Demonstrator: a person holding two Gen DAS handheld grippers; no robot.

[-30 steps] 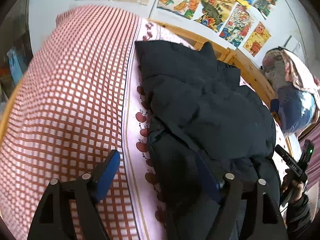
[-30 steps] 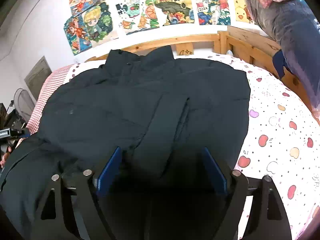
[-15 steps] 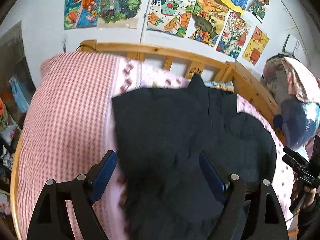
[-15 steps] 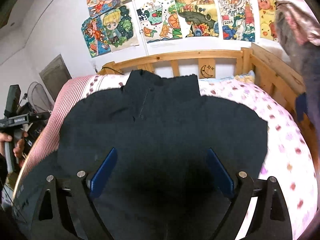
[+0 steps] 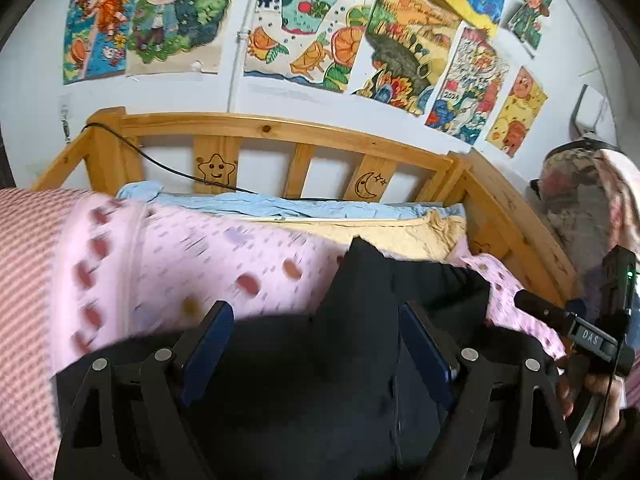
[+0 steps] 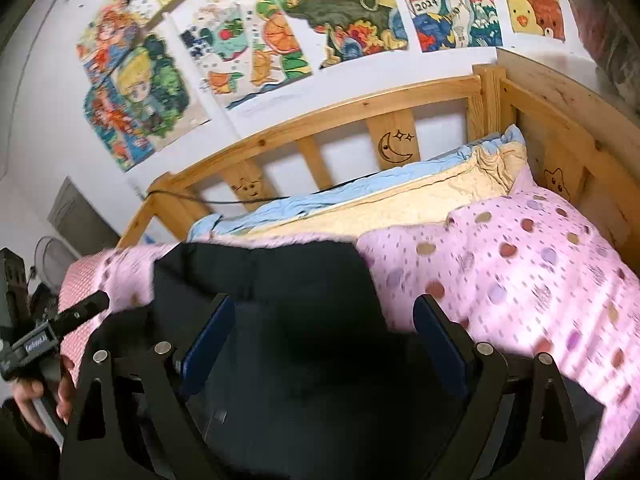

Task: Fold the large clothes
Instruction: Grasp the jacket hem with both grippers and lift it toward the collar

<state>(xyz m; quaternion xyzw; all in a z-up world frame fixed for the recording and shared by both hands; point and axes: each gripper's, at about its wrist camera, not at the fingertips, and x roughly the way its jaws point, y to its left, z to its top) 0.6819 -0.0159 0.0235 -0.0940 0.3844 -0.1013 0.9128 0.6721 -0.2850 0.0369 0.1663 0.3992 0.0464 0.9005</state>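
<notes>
- Soft, even daylight; no glare.
- Quilt [image 5: 224,264] smears with motion blur; wall posters [image 6: 280,36] blur too.
- Black coat [image 6: 304,344] shows no detail.
- Fisheye bends edges; corners black.

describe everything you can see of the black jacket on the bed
The black jacket is a dark, thick, seemingly padded garment lying on the pink dotted bedspread, toward the wooden headboard. In the right wrist view its far edge looks fairly straight with squared corners; in the left wrist view a pointed flap sticks up near the far edge. Its near part fills the space between the open fingers of both the left gripper and the right gripper. Whether either gripper touches it cannot be told.
</notes>
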